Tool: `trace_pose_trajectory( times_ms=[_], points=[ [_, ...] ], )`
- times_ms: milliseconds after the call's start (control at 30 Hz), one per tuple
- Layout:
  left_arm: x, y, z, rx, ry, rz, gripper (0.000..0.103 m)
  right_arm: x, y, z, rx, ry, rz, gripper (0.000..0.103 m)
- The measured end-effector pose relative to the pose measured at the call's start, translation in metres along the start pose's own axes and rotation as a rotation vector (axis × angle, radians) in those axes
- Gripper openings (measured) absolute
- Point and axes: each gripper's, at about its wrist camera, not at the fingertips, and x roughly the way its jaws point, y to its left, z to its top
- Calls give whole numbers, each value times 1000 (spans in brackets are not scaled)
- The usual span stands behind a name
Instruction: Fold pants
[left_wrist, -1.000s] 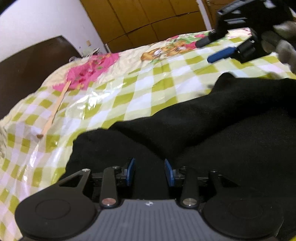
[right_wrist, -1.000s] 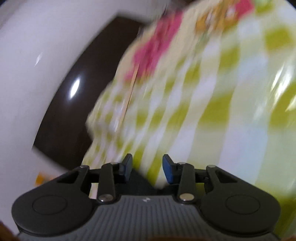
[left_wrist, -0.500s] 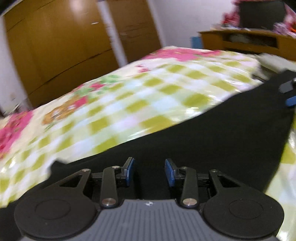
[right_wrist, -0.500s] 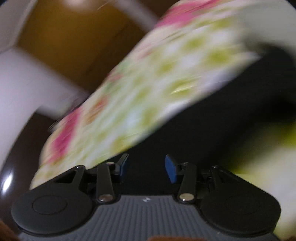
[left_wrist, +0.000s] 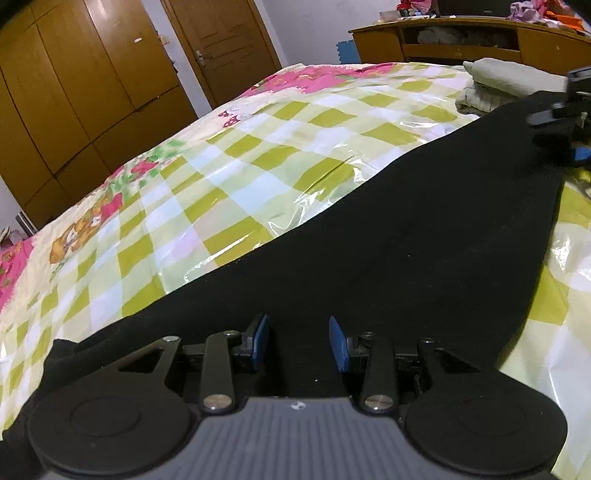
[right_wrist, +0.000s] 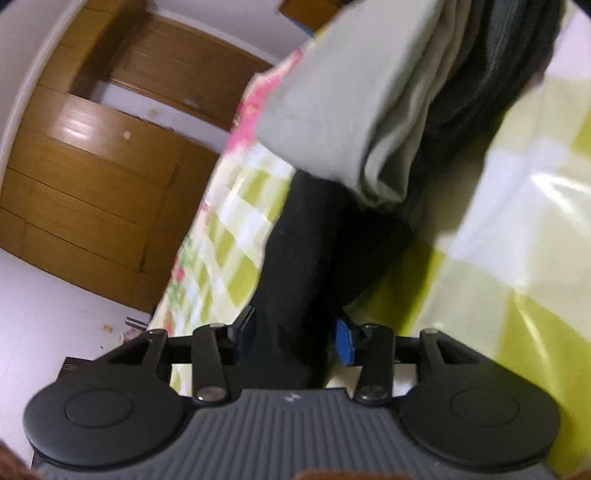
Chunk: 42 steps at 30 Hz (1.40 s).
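Observation:
Black pants lie stretched flat in a long band across the green-checked bed cover. My left gripper is low over the near end of the pants, jaws apart with black cloth between and under them. My right gripper has its jaws apart, with a strip of the black pants running between them; it also shows in the left wrist view at the far end of the pants. Whether either gripper pinches the cloth I cannot tell.
A pile of folded grey-green and dark clothes lies on the bed just beyond the right gripper, also seen in the left wrist view. Wooden wardrobes and a door stand behind the bed; a wooden shelf is at the back right.
Both grippers have swung round quickly. The pants were bunched and crumpled; now they lie pulled out straight and flat between the two grippers. The right view now faces the folded pile.

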Motion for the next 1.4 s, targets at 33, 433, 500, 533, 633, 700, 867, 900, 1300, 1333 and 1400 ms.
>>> trace_pose_trajectory(
  times_ms=[33,433,500,533,633,700,867,900,1300,1333,1400],
  points=[
    [-1,1,0,-10,2,0,50,10,-2,0,27,22,26,47],
    [-33,39,-20,-96,-4,93,51,35,27,1,43,19,132,9],
    [-46,69,-37,-135,-2,153,51,25,68,-6,-71,19,178,8],
    [-52,84,-48,-154,2,183,51,22,91,-11,-121,27,215,8],
    [-68,136,-93,-212,36,298,51,27,180,-50,-363,76,281,8],
    [-79,166,-124,-235,69,379,52,47,242,-102,-557,155,331,8],
    [-105,222,-195,-368,139,474,54,109,344,-291,-1135,307,399,8],
    [-109,227,-204,-403,132,467,54,125,351,-337,-1242,352,403,8],
    [-124,234,-232,-490,-6,416,55,187,338,-473,-1571,488,278,16],
    [-126,234,-234,-491,-7,413,55,191,340,-471,-1555,493,282,15],
    [-126,233,-238,-495,-7,406,55,190,345,-467,-1495,524,282,12]
  ],
)
